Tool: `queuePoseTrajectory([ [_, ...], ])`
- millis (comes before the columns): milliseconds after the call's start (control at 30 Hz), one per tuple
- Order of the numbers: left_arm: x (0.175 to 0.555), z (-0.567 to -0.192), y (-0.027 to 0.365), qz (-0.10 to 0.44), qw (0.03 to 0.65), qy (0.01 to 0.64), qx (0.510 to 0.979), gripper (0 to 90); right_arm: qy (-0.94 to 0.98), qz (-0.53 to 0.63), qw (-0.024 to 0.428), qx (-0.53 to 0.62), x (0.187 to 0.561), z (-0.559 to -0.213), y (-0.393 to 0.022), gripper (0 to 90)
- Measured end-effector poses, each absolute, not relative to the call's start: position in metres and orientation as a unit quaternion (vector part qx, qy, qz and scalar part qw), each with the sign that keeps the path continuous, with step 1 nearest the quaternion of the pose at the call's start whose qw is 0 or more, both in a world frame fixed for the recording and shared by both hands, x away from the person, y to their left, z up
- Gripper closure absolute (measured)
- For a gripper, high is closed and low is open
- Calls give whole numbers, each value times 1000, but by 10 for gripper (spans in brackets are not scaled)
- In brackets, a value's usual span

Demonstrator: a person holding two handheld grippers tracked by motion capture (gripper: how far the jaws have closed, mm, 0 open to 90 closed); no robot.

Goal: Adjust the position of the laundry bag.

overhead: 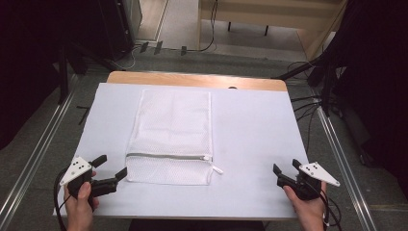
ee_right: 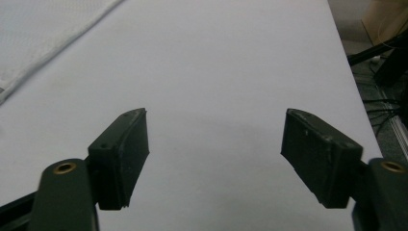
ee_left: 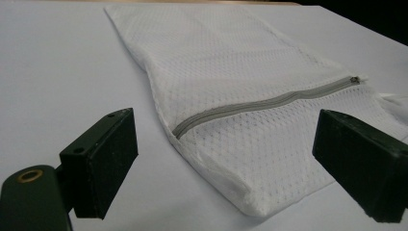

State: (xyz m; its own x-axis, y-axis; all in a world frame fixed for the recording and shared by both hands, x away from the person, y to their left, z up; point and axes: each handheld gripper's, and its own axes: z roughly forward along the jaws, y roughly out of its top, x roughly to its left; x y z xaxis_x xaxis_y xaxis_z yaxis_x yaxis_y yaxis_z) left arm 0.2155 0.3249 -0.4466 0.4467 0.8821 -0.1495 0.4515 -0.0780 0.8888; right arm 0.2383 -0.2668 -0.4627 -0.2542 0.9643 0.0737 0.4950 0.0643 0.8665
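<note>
— Why was the table (overhead: pixel 269 144) laid out like that?
— We had the mesh bag (overhead: pixel 171 137) flat mid-table, zip (overhead: pixel 168 156) facing us for easy reach.
— And our grippers?
— The left gripper (overhead: pixel 109 166) hovered wide just beside the bag's corner; the right gripper (overhead: pixel 285 168) waited wide and empty, well apart.
</note>
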Motion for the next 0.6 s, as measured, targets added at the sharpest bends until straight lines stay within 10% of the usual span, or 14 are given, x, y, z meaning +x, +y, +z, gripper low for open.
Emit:
queuePoseTrajectory([
  [167,218,-450,323,217,482,478,701,86,680,421,270,536,243,-454,-255,190],
  [600,220,-453,311,213,469,471,716,87,715,455,214,486,274,-440,-184,511],
])
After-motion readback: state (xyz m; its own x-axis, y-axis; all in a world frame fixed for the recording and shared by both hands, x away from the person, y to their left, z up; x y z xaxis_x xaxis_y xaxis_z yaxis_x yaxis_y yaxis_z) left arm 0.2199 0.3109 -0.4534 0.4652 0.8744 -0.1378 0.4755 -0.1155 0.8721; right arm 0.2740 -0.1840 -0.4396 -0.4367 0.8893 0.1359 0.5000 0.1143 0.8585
